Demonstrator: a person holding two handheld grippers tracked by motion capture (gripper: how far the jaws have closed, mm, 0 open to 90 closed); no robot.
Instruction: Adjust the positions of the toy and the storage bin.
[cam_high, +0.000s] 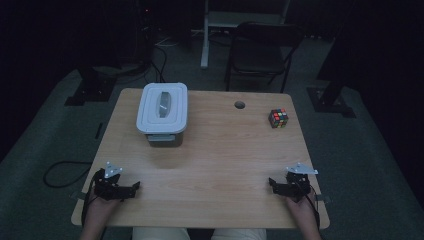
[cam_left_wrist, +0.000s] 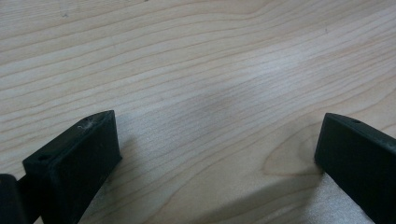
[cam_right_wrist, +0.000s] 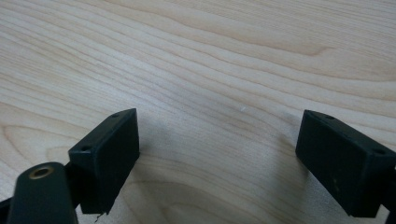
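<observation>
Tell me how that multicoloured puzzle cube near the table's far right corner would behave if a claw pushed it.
The multicoloured puzzle cube sits on a flat face, so it would probably slide across the smooth wooden table rather than roll. It looks rigid and compact, so likely light. Its glossy faces may slip between pads.

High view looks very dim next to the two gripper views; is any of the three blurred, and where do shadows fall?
High view: underexposed, floor nearly black, yet the lidded box and cube stay readable. Left gripper view: bright, wood grain sharp, soft shadow on the table between the open jaws. Right gripper view: equally bright, the near knob slightly soft.
</observation>
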